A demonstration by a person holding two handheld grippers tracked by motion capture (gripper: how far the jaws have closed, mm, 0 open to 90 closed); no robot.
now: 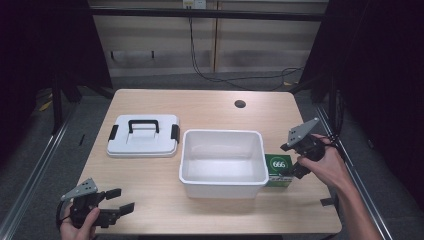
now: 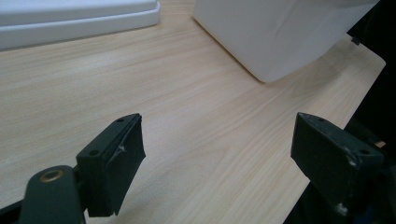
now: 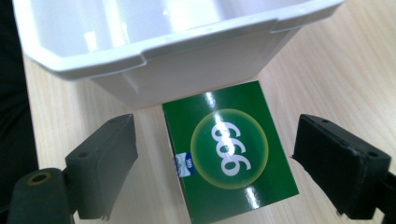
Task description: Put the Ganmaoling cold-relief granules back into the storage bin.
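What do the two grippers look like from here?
Both are black hand-held tools. The left gripper and right gripper each carry a grey three-cornered plate on top. Their jaws are blocky black pads with small screw holes and scuffed edges, and a brass-coloured rivet sits at the base. The forearms are bare.

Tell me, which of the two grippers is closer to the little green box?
The right gripper. It hangs just over the green box beside the white tub, jaws open on either side of it. The left gripper sits open far off at the table's near-left corner.
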